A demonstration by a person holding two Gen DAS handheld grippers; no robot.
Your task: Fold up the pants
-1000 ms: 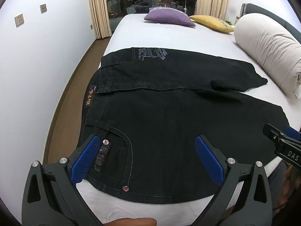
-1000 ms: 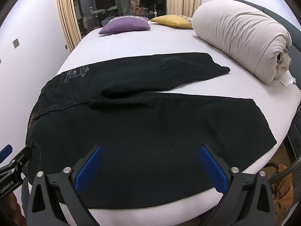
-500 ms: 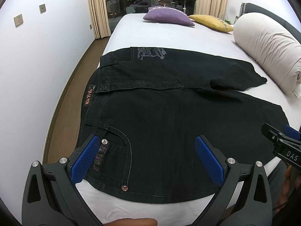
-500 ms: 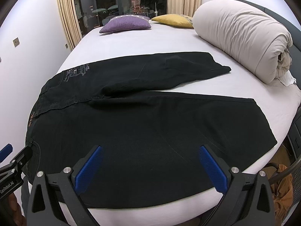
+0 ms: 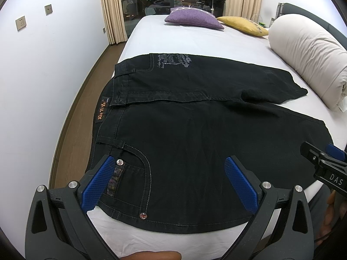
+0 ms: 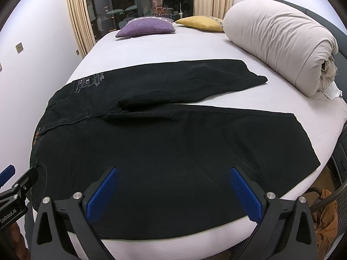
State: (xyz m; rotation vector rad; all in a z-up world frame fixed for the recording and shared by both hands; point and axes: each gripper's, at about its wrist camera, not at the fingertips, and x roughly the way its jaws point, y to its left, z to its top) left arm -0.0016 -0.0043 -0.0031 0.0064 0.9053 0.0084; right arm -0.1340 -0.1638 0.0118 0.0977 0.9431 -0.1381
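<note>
On the white bed, black denim pants lie flat, waistband at the left edge, legs splayed toward a rolled cream duvet. Left tongs and right tongs, blue ribbed pads, both gape wide, gripping nothing, above the near leg.

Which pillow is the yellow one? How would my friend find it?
Look at the far end of the white bed, by the dark window. Two small pillows lie there; the yellow pillow sits between the purple pillow and the big rolled blanket.
</note>
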